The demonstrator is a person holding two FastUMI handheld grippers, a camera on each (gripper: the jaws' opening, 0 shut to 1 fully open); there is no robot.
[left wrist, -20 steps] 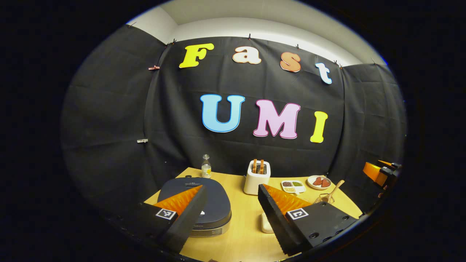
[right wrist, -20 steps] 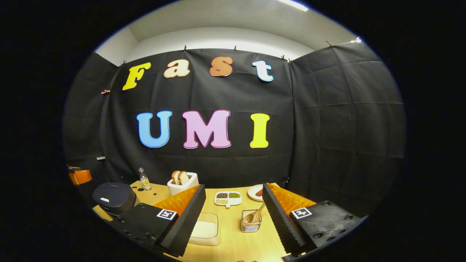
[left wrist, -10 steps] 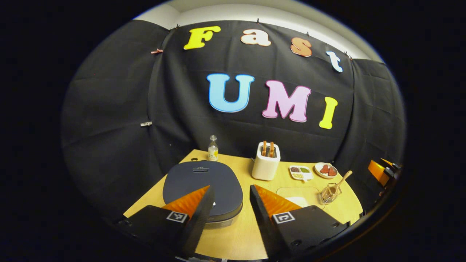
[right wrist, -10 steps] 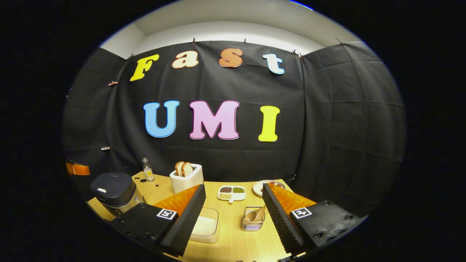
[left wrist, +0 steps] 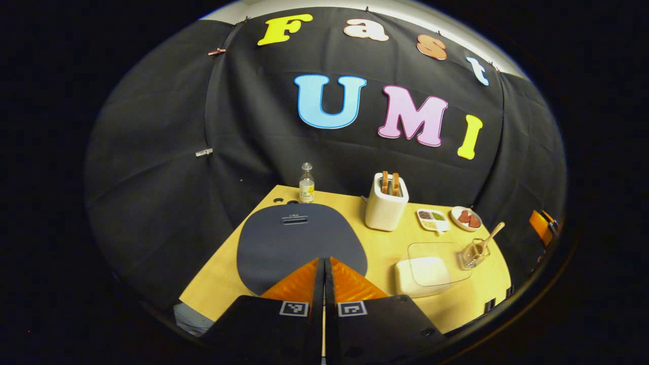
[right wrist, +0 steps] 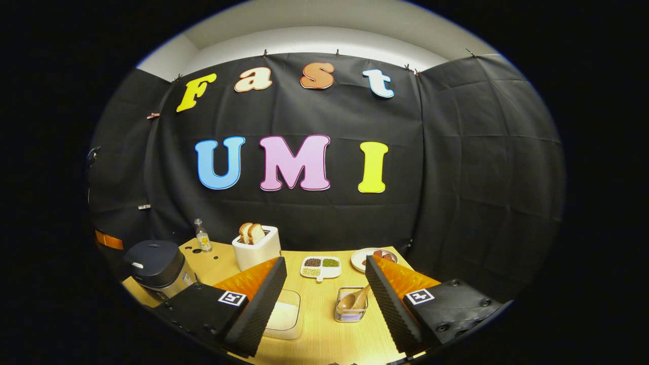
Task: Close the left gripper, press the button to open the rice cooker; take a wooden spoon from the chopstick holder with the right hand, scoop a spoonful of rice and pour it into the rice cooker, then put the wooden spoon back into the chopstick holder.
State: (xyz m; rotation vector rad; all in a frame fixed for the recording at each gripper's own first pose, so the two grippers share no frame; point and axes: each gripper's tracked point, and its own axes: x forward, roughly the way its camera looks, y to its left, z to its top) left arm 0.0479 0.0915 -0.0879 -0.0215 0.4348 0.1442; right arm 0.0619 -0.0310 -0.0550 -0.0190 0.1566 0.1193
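Your left gripper [left wrist: 324, 263] has its two fingers pressed together with nothing between them, poised above the front edge of the dark blue-grey rice cooker [left wrist: 299, 241]. The cooker's flat lid is down; whether the tips touch it cannot be told. In the right gripper view the same cooker [right wrist: 154, 263] sits at the far left of the light wooden table [right wrist: 324, 329], with a small white mark on its lid.

Your right gripper [right wrist: 324, 291] is spread wide and holds nothing. It hangs above the table. Between its fingers you see the small wire chopstick holder [right wrist: 349, 309] with the wooden spoon [right wrist: 355, 299] leaning in it, bowl down. Just beside that, on the left, is the clear rectangular container of white rice [right wrist: 281, 317], partly hidden behind the left finger.

In the left gripper view the rice container [left wrist: 428, 268] sits to the right of the cooker, and the wire holder [left wrist: 474, 253] is just beyond it with the spoon handle [left wrist: 492, 235] sticking up and to the right.

Further back on the table:
- a white toaster with two bread slices [right wrist: 256, 246]
- a small clear bottle with a yellow label [right wrist: 202, 237]
- a white divided dish of beans and grains [right wrist: 320, 267]
- a white plate with reddish pieces [right wrist: 372, 256]
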